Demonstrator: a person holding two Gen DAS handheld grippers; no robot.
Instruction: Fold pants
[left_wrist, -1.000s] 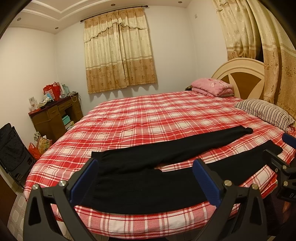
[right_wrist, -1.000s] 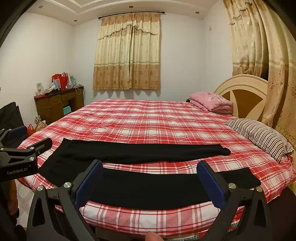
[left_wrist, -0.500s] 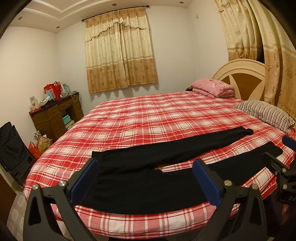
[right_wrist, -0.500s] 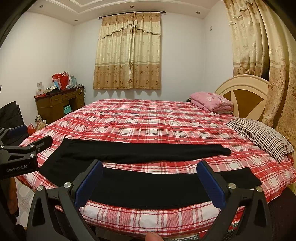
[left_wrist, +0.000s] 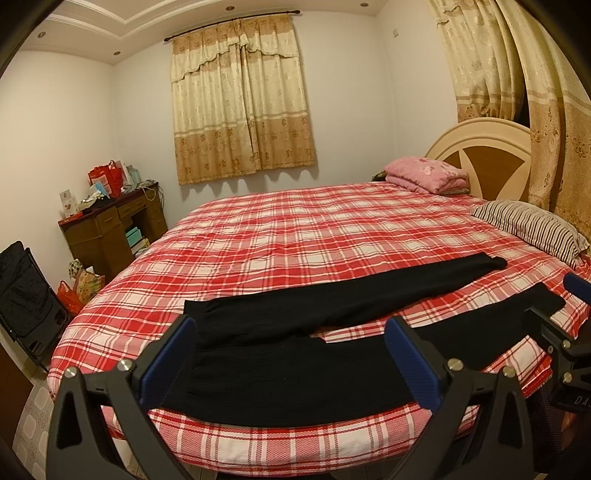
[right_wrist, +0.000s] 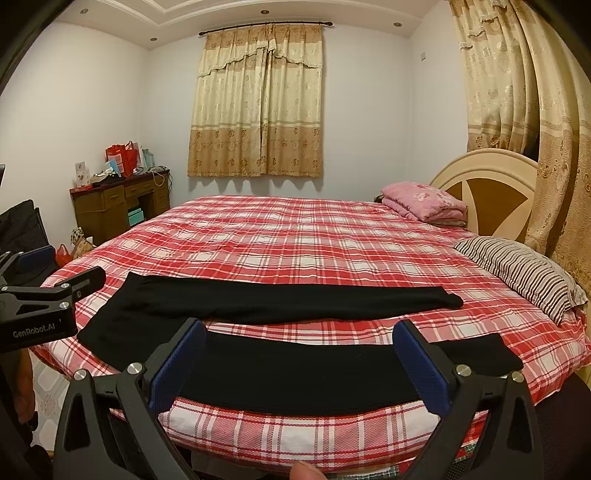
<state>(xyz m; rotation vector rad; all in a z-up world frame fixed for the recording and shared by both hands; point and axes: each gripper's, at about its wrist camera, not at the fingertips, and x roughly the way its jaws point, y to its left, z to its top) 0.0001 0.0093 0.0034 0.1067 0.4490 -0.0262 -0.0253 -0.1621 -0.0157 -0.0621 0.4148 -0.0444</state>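
Lying on bed (left_wrist: 295, 236): black pants (left_wrist: 295, 369), legs spreading apart
Left tool (left_wrist: 291, 354): hovering spread, gripping nothing
Right tool (right_wrist: 299, 358): hovering spread, gripping nothing

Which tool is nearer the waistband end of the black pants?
Left. The left tool hovers open before the waistband end of the black pants; the right tool hovers open farther along the near leg, toward the cuffs.

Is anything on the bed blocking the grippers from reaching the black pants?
No. Both hand-held grippers, left and right, are open with only bare air before the pants. The pillow and pink blanket lie far off.
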